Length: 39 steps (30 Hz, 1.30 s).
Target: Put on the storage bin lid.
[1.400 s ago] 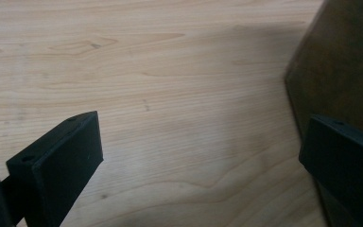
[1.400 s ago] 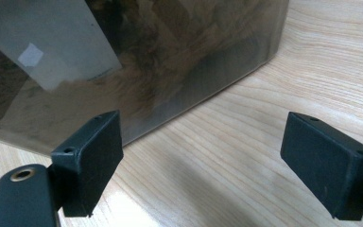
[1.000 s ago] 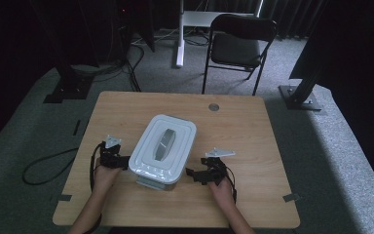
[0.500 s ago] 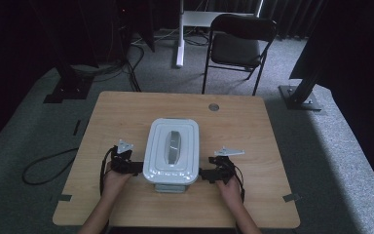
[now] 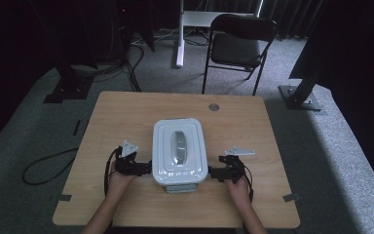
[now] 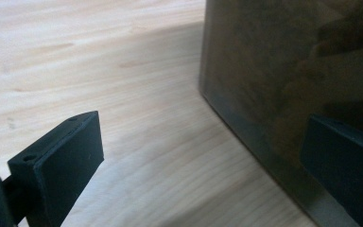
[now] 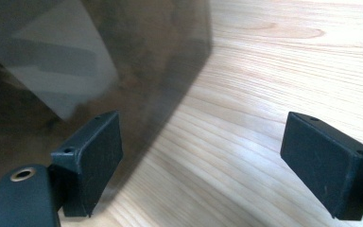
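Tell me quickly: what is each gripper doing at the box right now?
Left gripper: open, holds nothing, one jaw against the side of the lidded box.
Right gripper: open, holds nothing, at the box's other side.

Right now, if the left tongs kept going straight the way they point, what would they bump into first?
Most likely the white lidded box: the left tongs point at its side wall, open and very close. Whether they already touch it is unclear.

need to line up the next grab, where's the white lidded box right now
In the high view the white lidded box sits on the table, near its front edge, squarely between the left gripper and the right gripper.
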Each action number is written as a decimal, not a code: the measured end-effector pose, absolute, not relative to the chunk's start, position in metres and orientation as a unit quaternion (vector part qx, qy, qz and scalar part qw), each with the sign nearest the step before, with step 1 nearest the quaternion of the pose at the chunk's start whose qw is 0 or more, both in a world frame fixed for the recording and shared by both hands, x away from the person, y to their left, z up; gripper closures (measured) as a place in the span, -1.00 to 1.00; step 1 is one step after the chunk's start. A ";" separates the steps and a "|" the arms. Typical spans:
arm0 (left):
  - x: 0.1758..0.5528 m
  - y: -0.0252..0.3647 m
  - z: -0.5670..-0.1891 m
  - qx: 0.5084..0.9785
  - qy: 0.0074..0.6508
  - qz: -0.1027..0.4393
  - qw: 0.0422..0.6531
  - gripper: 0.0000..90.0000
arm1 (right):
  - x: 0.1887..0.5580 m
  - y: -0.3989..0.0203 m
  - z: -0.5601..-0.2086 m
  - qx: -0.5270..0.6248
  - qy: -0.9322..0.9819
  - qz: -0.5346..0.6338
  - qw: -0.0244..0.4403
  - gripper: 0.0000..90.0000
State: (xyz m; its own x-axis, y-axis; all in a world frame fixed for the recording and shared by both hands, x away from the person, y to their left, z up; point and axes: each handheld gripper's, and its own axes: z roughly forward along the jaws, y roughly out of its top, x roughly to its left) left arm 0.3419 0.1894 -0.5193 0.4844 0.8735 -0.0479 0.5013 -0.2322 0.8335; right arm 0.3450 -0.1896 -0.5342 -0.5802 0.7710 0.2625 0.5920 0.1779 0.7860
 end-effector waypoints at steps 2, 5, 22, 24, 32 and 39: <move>0.342 0.193 -0.518 0.748 0.459 0.223 0.425 -0.96 | 0.344 -0.191 -0.535 0.448 0.760 0.459 0.101 -0.71; 0.341 0.197 -0.518 0.746 0.460 0.219 0.429 -0.96 | 0.343 -0.194 -0.536 0.451 0.756 0.461 0.108 -0.71; 0.331 0.207 -0.517 0.743 0.459 0.216 0.438 -0.96 | 0.335 -0.201 -0.535 0.440 0.751 0.472 0.139 -0.73; 0.329 0.210 -0.517 0.744 0.458 0.219 0.434 -0.96 | 0.336 -0.204 -0.535 0.440 0.752 0.471 0.137 -0.73; 0.322 0.226 -0.523 0.739 0.468 0.218 0.433 -0.96 | 0.332 -0.217 -0.535 0.454 0.741 0.473 0.147 -0.71; 0.317 0.233 -0.524 0.740 0.466 0.218 0.433 -0.96 | 0.328 -0.224 -0.533 0.460 0.740 0.461 0.167 -0.71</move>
State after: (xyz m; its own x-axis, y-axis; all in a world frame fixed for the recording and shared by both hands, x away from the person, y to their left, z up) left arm 0.3172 0.2329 -0.5242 0.4718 0.8779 -0.0814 0.5006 -0.1907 0.8444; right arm 0.3280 -0.2239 -0.5332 -0.5211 0.8350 0.1769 0.5264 0.1513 0.8367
